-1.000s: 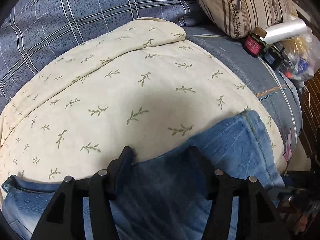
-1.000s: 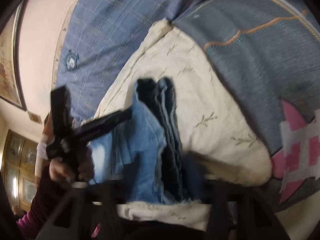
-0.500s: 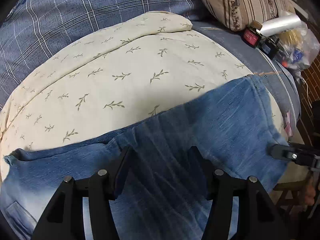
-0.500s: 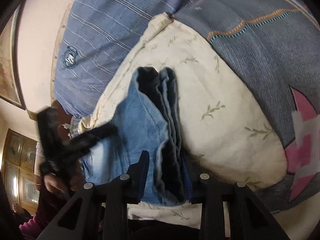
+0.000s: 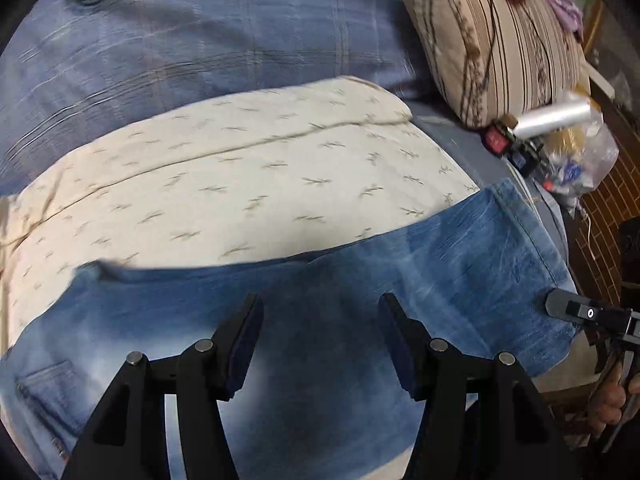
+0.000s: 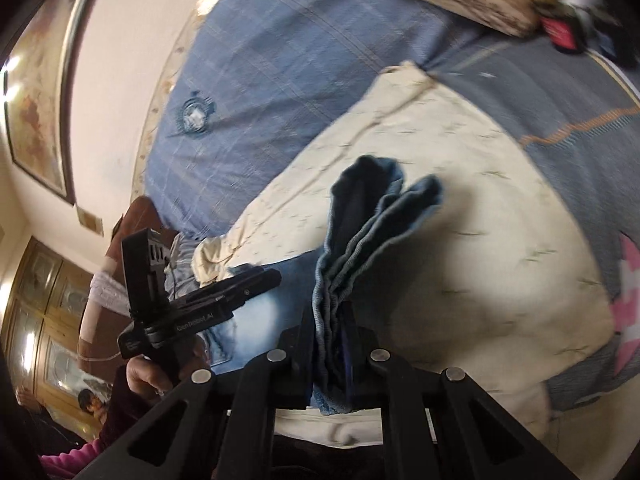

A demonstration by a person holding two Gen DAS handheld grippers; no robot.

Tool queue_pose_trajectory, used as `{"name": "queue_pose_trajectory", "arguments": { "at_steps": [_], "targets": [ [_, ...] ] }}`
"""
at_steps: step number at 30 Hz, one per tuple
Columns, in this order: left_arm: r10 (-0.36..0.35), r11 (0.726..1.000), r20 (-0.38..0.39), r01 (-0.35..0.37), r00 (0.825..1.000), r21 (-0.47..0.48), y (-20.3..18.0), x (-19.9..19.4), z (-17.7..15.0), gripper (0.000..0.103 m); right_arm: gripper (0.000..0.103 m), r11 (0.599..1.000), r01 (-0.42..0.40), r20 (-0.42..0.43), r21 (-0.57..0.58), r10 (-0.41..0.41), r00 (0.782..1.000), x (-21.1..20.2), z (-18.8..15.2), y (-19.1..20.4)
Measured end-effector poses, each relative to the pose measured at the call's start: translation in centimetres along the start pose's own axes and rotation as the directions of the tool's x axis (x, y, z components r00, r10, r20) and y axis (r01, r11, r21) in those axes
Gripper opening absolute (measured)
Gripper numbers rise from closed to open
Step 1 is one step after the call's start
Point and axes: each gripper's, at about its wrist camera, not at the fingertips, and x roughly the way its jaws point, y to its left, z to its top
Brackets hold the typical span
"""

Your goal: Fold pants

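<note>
Blue jeans (image 5: 460, 264) lie spread across a cream leaf-print cushion (image 5: 240, 184). My left gripper (image 5: 320, 312) hovers over the middle of the denim, open, with nothing pinched between its fingers. In the right wrist view the stacked leg ends of the jeans (image 6: 360, 232) stand up from my right gripper (image 6: 330, 320). Its jaws are closing tight, with the pads pressing on the layered hems. The left gripper (image 6: 240, 284) shows there too, held in a hand (image 6: 152, 376) above the pale waist end. At the right edge of the left wrist view, the right gripper's finger (image 5: 576, 312) touches the hem.
A blue plaid sheet (image 5: 200, 40) covers the bed behind the cushion. A striped pillow (image 5: 500, 40) leans at the back right, with a red box, a plastic roll and a bag of clutter (image 5: 560, 148) beside it. A person (image 6: 92, 404) sits low at the left.
The left gripper drew back and rose, so more of the jeans shows under it. The right gripper shut on the leg hems and lifted them off the cushion.
</note>
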Motion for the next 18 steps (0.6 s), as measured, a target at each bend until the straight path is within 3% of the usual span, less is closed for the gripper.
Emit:
{"name": "queue_pose_trajectory", "arguments": {
  "at_steps": [6, 12, 14, 16, 17, 18],
  "targets": [
    [-0.013, 0.996, 0.049, 0.017, 0.999, -0.085, 4.3, -3.8, -2.9, 0.060, 0.011, 0.999, -0.012, -0.046, -0.052, 0.009, 0.999, 4.1, -1.3, 5.5],
    [-0.014, 0.983, 0.079, 0.028, 0.997, -0.179, 8.8, -5.8, -6.6, 0.060, 0.012, 0.999, -0.006, -0.149, -0.047, -0.001, 0.989, 11.1, -3.1, 8.3],
    [-0.004, 0.980, 0.069, 0.018, 0.998, -0.200, 9.8, -5.7, -7.6, 0.060, 0.018, 1.000, 0.009, -0.188, 0.003, -0.008, 0.982, 14.1, -3.7, 8.1],
    [0.004, 0.977, 0.053, 0.007, 0.999, -0.215, 10.6, -5.4, -8.4, 0.060, 0.035, 0.997, 0.001, -0.243, 0.073, 0.017, 0.970, 17.2, -4.3, 7.3],
    [0.003, 0.974, 0.044, 0.007, 0.999, -0.226, 11.0, -5.4, -8.9, 0.060, 0.053, 0.993, -0.013, -0.282, 0.118, 0.046, 0.958, 18.8, -4.8, 6.7],
    [0.001, 0.972, 0.042, 0.009, 0.999, -0.233, 11.2, -5.4, -9.2, 0.060, 0.058, 0.987, -0.026, -0.309, 0.158, 0.075, 0.948, 19.9, -5.3, 6.2]
  ]
}}
